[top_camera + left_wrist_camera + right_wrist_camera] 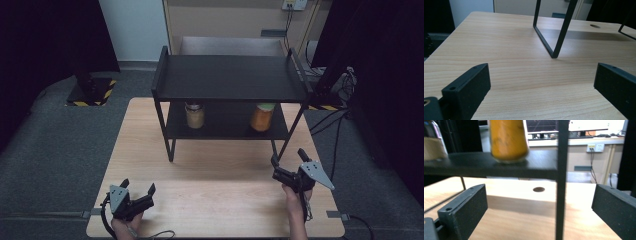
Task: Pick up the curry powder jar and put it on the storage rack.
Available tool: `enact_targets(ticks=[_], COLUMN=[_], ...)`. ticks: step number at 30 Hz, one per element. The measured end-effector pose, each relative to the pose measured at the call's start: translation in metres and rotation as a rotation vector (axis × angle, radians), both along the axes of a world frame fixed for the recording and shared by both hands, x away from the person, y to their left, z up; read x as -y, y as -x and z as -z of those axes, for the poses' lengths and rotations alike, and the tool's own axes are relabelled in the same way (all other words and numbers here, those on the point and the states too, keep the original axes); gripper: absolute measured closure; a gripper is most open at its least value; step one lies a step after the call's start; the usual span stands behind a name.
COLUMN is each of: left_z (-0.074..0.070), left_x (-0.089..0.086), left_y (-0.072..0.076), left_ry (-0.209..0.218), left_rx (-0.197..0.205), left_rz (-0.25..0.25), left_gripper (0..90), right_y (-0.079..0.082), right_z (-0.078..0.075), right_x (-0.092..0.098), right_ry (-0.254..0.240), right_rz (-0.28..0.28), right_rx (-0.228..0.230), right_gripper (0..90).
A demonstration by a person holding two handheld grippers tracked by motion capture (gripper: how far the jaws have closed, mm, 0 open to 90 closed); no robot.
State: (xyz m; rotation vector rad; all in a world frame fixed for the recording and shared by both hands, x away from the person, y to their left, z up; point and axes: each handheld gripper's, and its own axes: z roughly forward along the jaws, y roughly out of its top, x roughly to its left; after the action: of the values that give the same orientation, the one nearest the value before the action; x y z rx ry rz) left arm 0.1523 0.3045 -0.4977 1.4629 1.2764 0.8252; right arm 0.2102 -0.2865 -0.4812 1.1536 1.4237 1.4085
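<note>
Grippers both sit low on the near side of the wooden table (150,130), each held in a hand, w/ nothing between the jaws.

Left gripper (137,191): near-left corner of table, jaws spread wide, holding nothing. In left gripper view its gap (541,82) has bare wood only; the rack's front-left leg (560,32) stands further off, ahead and a bit to the right, foot on the table. Cable trails off the near edge by the hand.

Right gripper (289,159): near-right part of table, just in front of the rack's front-right leg (290,132), jaws wide apart, empty. Grey three-cornered plate sits on top. In right gripper view that leg (562,180) runs top to bottom through the gap (539,205), right of centre, touching neither jaw as far as I can tell.

Rack (230,77): black, two-tier, middle of table towards the far side. Top shelf bare. Lower shelf (225,131) holds two jars, well apart:
- orange jar (261,118), right side, upright, light greenish lid. Nearest thing to right gripper; in right gripper view it (508,140) stands on the shelf edge, above and left of the gap, blurred, so no label detail.
- pale jar (195,116), left side, upright, dark lid. Shows at the far left edge of right gripper view (432,145).

Small round hole in tabletop (539,189) shows beyond the shelf, also in left gripper view (595,26). Yellow-black striped tape (92,92) on floor beyond table, left.
</note>
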Motion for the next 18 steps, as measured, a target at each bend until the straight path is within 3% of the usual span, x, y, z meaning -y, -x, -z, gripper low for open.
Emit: enact_targets(ticks=[7, 18], left_z=[0.000, -0.002], left_x=[0.000, 0.002], left_y=[0.000, -0.002], left_ry=[-0.002, -0.010], left_rx=[-0.002, -0.010], left_rz=[0.001, 0.002], left_gripper=[0.0, 0.0], right_y=[0.010, 0.023], right_z=[0.013, 0.033], right_x=[0.005, 0.009], right_ry=[0.039, 0.030], right_rz=[0.034, 0.074], right_rx=[-0.037, -0.053], right_gripper=[0.7, 0.7])
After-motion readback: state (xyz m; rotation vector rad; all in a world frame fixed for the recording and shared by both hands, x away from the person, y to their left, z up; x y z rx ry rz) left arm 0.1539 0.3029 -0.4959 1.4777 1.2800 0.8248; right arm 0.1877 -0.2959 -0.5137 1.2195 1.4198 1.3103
